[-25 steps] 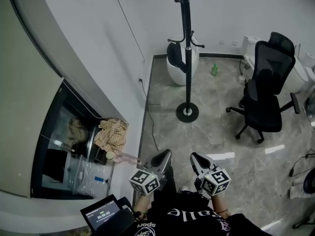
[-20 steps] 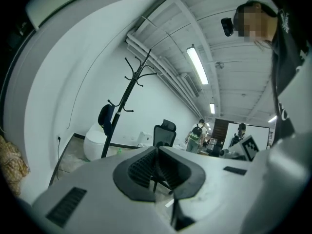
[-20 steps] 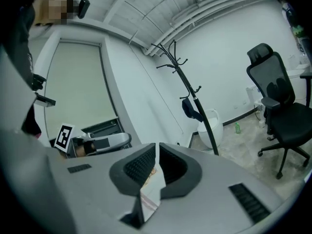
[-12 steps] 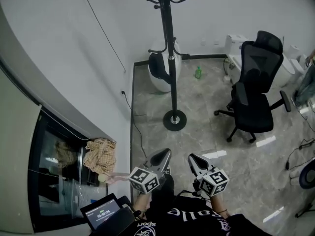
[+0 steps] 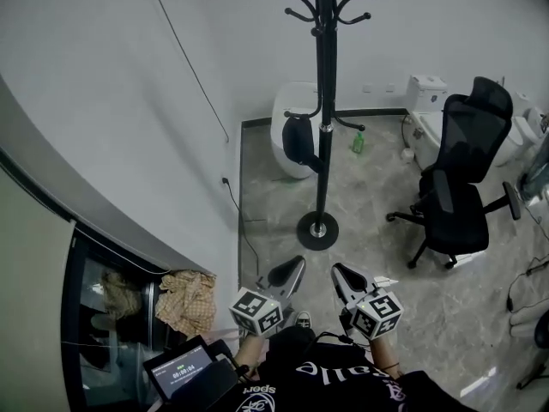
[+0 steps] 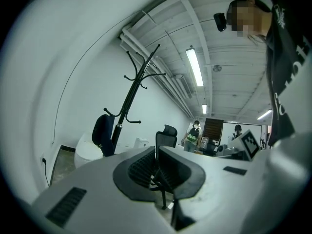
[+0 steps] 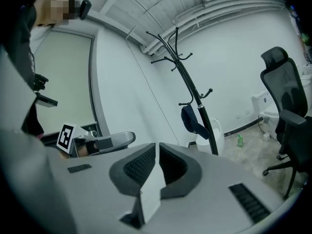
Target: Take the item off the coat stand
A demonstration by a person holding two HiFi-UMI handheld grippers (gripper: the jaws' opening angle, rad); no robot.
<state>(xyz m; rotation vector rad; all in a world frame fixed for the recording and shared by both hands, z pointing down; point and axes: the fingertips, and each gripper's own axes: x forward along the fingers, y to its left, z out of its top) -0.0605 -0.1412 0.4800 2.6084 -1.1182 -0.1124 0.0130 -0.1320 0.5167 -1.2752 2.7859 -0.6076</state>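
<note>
I hold both grippers low and close to my body, side by side and pointing forward across the floor. My left gripper [image 5: 290,271] has its jaws pressed together with nothing between them. My right gripper [image 5: 340,275] is the same, jaws together and empty.

Ahead of them the black coat stand [image 5: 322,118] rises from a round base on the grey marbled floor [image 5: 274,204], near the floor's left edge where it meets the white wall [image 5: 163,93]. A dark cap [image 5: 298,139] hangs from one of the stand's lower hooks, on its left side, well apart from both grippers.

Behind the stand, at the floor's far edge, sits a white rounded seat [image 5: 281,101], with a small green bottle [image 5: 358,143] on the floor beside it. A black office chair [image 5: 459,174] stands toward the right. A checked cloth [image 5: 190,294] lies by the left wall near me.
</note>
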